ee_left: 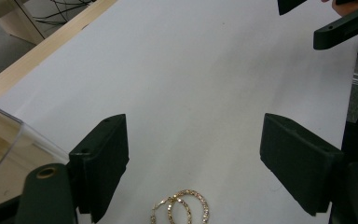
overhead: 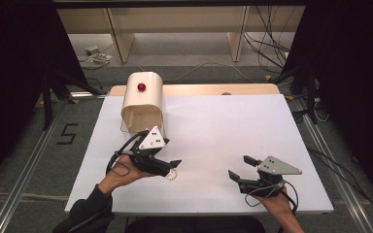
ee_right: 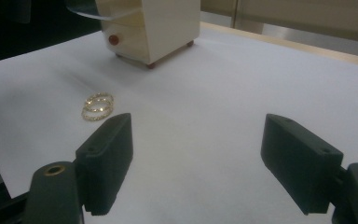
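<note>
The approach step is judged to be in hand: the left gripper (ee_left: 193, 163) is held with jaws spread wide and nothing between the pads, just above the gold hoop earrings (ee_left: 182, 207), which lie flat on the white table (overhead: 223, 126) near the cream jewellery box (overhead: 143, 99). A further descent and centring are required before closing. The right gripper (ee_right: 196, 158) is likewise open and empty. Grey floor and cables are seen beyond.

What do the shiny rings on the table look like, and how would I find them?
Start at the cream box with the red knob on the white table. Come toward the person's left gripper: just in front of its open jaws lie the earrings, two thin gold sparkly hoops overlapping flat, the one glittering thing there.
</note>
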